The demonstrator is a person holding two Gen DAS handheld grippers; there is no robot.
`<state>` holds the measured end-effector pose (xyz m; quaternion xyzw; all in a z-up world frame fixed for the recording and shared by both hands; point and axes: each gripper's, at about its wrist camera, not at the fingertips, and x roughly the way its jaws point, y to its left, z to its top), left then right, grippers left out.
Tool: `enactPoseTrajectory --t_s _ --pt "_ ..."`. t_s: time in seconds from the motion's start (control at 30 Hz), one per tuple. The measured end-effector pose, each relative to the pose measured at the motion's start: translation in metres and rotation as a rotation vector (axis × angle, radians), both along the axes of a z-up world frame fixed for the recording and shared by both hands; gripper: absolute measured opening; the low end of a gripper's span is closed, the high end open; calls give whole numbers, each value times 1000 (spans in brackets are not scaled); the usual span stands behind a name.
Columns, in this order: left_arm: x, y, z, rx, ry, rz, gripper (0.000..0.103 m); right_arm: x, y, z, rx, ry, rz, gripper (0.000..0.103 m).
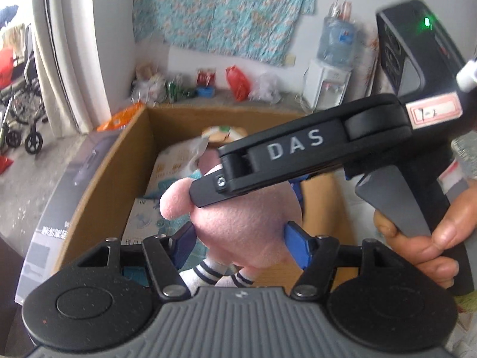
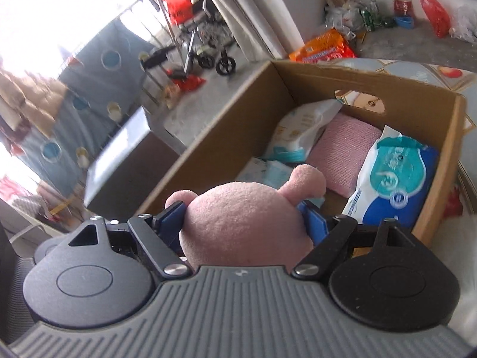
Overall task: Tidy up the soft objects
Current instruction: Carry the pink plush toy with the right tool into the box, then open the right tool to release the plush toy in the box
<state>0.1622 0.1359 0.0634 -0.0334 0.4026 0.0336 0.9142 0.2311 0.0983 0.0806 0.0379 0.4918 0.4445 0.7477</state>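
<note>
Gripping 1 pink plush toy [image 2: 244, 223] together, both tools hold it above the open cardboard box [image 2: 220, 119]. The right hand-held gripper [image 2: 243, 223] pinches its round head between blue pads [image 2: 313, 223]; the left hand-held gripper [image 1: 238, 238] clamps its body, striped socks [image 1: 208, 273] hanging beneath. Ahead of the right hand-held gripper, inside the box, lie a pink knitted cushion [image 2: 345, 155] and wipes packs [image 2: 390, 179].

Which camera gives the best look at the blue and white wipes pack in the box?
The right wrist view: the blue and white wipes pack lies unobstructed against the cardboard box wall. In the left wrist view, the other claw and pink toy hide it.
</note>
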Motion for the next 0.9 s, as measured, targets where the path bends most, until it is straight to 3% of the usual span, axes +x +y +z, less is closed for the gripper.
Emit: enactPoseTrajectory --t_s 0.1,0.23,0.4,0.53,0.63,0.73,0.8,0.9 --pt "16 7 -17 -18 72 3 63 19 10 -20 -47 46 -19 85" --pt "30 8 -35 -43 161 -17 46 41 1 -40 -66 109 -81 84" --pt "31 -3 -36 -16 167 -41 47 52 -13 -40 -3 134 -86 82" --pt "21 0 -34 -110 183 -74 47 50 -17 -27 4 93 -85 83" --pt "18 -4 -31 -133 180 -102 47 47 -20 -17 14 45 -78 83" --pt "13 -12 -32 -165 191 -138 47 44 -21 -8 4 -9 -64 71" --pt "13 -16 -31 -183 192 -149 47 40 -22 -5 -23 -27 -41 52" --pt "11 -17 -30 -205 184 -167 51 33 -23 -3 -75 -52 -24 48"
